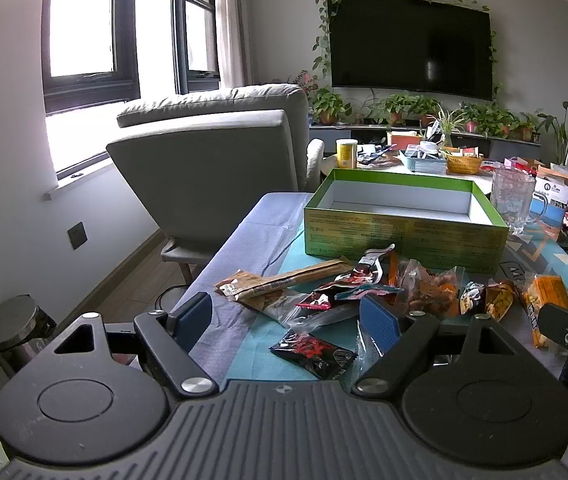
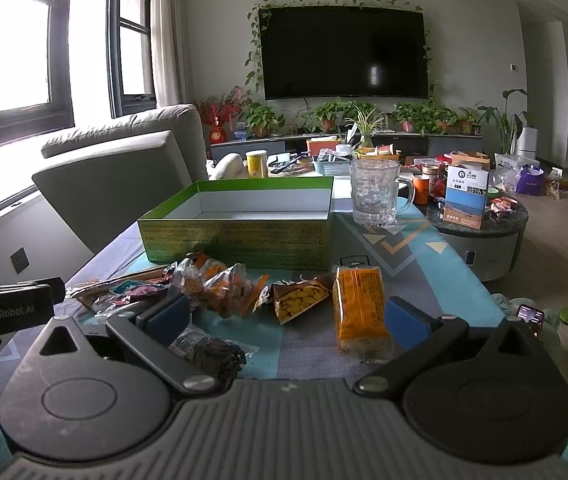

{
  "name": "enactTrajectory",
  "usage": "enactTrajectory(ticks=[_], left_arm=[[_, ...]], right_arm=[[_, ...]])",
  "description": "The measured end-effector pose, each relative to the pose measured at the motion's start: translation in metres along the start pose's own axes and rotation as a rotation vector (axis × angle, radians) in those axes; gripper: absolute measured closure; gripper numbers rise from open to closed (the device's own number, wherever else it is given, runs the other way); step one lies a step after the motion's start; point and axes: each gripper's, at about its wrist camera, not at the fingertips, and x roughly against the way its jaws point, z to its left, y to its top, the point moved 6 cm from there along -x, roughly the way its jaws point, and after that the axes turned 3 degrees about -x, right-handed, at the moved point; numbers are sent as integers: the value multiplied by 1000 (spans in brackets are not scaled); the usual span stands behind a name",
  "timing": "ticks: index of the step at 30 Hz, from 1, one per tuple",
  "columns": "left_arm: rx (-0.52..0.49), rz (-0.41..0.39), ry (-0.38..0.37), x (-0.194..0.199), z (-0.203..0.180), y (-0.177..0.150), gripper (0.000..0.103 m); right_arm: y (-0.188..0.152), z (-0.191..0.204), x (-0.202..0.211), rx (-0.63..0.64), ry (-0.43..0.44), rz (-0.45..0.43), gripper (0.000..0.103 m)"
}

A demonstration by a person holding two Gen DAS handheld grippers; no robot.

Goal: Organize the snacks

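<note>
- Step in hand: the start of sorting, by my judgement. The green box (image 2: 240, 224) stands empty on the counter (image 2: 424, 280); no snack is inside it.
- Snacks: a loose pile lies on the counter just in front of the box. It includes an orange pack (image 2: 358, 304), a yellow-print pack (image 2: 300, 300), a clear bag (image 2: 220, 284), a long brown pack (image 1: 284, 282) and a black-red pack (image 1: 314, 354).
- Left gripper (image 1: 288, 320): jaws released, spread wide, holding nothing, low over the black-red pack.
- Right gripper (image 2: 288, 318): jaws released, empty, with the orange pack just inside the right finger.
- Next move, as I judge: close on one pack, lift it and carry it over the near box wall.
- Writing: "GenRobot.AI" reads on the left gripper's side in the right view. Print on the box wall is too small to read.
- A glass mug (image 2: 376, 192) stands beside the box.
</note>
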Motion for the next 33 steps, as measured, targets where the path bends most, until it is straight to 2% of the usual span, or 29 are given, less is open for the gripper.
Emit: enactTrajectory(ticks=[14, 18, 22, 25, 28, 33], left_arm=[[-6, 8, 0, -2, 0, 0, 23], [-40, 4, -33, -10, 9, 7, 23], [-71, 8, -62, -34, 34, 20, 23], [-92, 38, -97, -56, 44, 25, 24], [-155, 70, -163, -77, 37, 26, 24], [-234, 108, -200, -113, 23, 26, 24]], right_arm=[[-1, 0, 0, 1, -1, 1, 60], [-3, -4, -4, 8, -10, 8, 60], [0, -15, -13, 24, -23, 8, 60], [0, -21, -22, 34, 6, 22, 60], [-1, -26, -32, 41, 36, 40, 60], [-4, -38, -52, 22, 28, 83, 60]])
